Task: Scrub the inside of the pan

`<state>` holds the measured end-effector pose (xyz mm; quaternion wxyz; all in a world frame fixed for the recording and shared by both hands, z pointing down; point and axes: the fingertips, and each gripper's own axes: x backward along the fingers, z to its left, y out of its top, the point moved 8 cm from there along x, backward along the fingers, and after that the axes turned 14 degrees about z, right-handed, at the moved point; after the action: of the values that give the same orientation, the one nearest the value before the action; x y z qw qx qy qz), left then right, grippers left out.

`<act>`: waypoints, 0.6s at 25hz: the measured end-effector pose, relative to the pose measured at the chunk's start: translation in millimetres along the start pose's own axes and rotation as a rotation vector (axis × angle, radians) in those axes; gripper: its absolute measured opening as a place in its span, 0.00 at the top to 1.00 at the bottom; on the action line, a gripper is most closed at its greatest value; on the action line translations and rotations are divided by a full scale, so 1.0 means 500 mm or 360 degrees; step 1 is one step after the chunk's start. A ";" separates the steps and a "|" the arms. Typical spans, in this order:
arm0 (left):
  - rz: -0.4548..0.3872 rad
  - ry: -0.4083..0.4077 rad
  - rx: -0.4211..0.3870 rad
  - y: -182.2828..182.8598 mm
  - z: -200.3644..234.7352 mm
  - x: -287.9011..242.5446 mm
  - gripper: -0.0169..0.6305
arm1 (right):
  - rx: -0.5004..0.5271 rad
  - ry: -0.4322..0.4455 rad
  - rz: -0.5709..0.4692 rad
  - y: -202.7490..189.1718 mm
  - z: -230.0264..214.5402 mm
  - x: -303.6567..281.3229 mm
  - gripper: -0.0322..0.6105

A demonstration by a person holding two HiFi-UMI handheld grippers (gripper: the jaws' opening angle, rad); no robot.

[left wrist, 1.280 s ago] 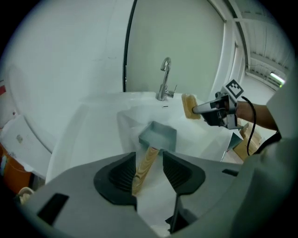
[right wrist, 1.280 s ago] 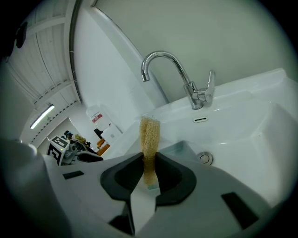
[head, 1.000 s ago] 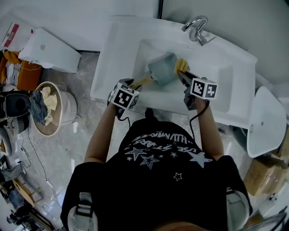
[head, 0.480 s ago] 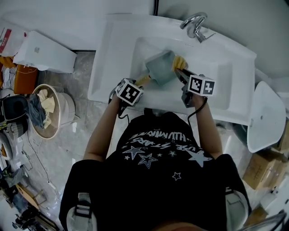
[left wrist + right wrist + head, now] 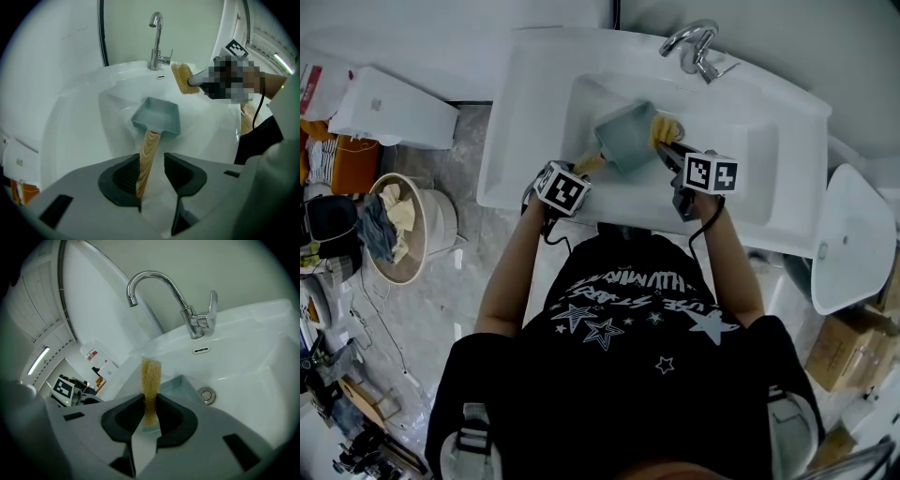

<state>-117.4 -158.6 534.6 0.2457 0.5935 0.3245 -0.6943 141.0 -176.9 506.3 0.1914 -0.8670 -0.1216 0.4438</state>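
A grey-blue square pan [image 5: 626, 137] with a wooden handle [image 5: 587, 166] hangs tilted over the white sink basin [image 5: 750, 159]. My left gripper [image 5: 581, 174] is shut on that handle [image 5: 148, 154], which lies against its left jaw, with the pan [image 5: 158, 117] just ahead. My right gripper [image 5: 671, 150] is shut on a yellow sponge [image 5: 666, 128]. The sponge [image 5: 151, 378] stands upright between its jaws [image 5: 150, 401] at the pan's rim [image 5: 180, 385]. In the left gripper view the sponge [image 5: 182, 78] hovers beyond the pan's far right corner.
A chrome faucet [image 5: 696, 49] stands at the sink's back, the drain [image 5: 206, 394] below it. On the floor to the left are a bin with cloths [image 5: 398, 225] and a white box [image 5: 389, 105]. A white oval fixture [image 5: 853, 246] stands at the right.
The pan has sunk a little toward the basin with my left gripper. The sponge stays at the pan's far rim, and both grips hold.
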 end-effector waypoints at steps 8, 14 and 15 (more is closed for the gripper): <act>0.0070 0.0120 -0.0056 0.011 0.011 -0.016 0.71 | 0.0024 0.0001 0.0063 0.013 -0.014 -0.019 0.83; 0.0089 0.0135 -0.0016 0.006 0.023 -0.029 0.72 | 0.0024 -0.0019 0.0124 0.028 -0.036 -0.049 0.83; 0.0087 0.0133 -0.0011 0.007 0.023 -0.029 0.72 | 0.0023 -0.0030 0.0137 0.030 -0.042 -0.055 0.83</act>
<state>-120.1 -170.1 549.5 0.2528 0.6297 0.3205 -0.6609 142.9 -205.8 530.8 0.1771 -0.8658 -0.0827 0.4605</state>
